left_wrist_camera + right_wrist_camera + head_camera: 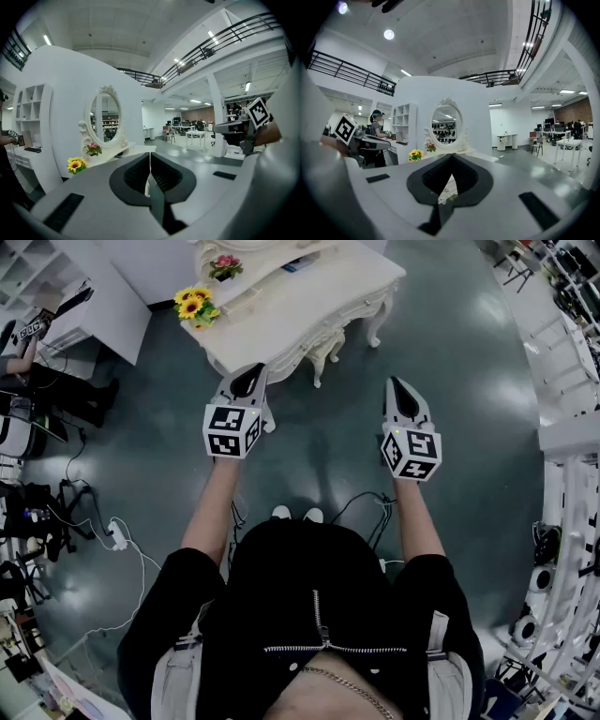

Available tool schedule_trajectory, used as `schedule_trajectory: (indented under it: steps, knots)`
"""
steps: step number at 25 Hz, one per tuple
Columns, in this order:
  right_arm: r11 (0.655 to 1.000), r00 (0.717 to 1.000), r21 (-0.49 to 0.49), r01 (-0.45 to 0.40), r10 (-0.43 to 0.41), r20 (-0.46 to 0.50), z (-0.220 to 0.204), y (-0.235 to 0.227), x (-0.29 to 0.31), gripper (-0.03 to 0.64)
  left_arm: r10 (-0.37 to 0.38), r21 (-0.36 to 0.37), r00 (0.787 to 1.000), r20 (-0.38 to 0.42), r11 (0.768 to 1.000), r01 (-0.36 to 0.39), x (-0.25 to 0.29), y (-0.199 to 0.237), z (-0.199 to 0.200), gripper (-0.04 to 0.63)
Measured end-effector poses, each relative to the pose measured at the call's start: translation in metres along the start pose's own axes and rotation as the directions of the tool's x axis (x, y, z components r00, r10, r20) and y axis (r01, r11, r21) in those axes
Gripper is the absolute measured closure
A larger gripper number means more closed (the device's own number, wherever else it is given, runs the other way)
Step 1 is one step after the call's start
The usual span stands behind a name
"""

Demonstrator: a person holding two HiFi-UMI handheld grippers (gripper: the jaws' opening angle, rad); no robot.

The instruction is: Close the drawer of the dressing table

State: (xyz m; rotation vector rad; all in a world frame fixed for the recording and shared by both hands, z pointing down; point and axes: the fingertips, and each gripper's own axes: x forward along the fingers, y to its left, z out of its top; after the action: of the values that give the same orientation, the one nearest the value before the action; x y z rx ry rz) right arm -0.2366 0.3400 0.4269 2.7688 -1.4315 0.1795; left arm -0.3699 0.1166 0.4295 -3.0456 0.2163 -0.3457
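Surroundings: a carved white desk (309, 296) with curved legs is seen ahead of the person on a dark, glossy floor (469, 409); an oval mirror (105, 117) is carried at its back, a bunch of sunflowers (195, 306) at its left corner, and a small pot of pink flowers (225, 265) behind that. A white shelf unit (103, 296) stands to the left of the desk; a second person (377, 124) is seen beside it. Cables and a power strip (117, 532) are strewn on the floor at the left; white railings are noted at the right edge. Nothing is seen lying on the floor between the grippers and the desk front.

Pose: both arms are held forward, roughly parallel and well apart. The left gripper (248, 379) is aimed near the desk's front left corner, the right gripper (399, 390) at open floor to the right of the legs; both are held close to level, and neither is touching the desk. The left fingers (136, 173) are pressed together with only a thin slit between them; the right fingers (436, 176) are met at the tips, and nothing is pinched by either.

Hard to make out: the drawer cannot be picked out on the carved front apron in any view, so whether it stands out or sits flush cannot be told; the mirror is cut off at the top edge of the head view; only toe caps (298, 514) are shown below the person's jacket.
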Motion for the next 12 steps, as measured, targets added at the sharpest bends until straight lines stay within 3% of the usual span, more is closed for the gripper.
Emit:
schedule_trajectory:
  steps: [12]
  knots:
    - [0.999, 0.998, 0.008, -0.041, 0.041, -0.048, -0.027, -0.009, 0.004, 0.611, 0.002, 0.012, 1.0, -0.001, 1.0, -0.002, 0.017, -0.012, -0.003, 0.572]
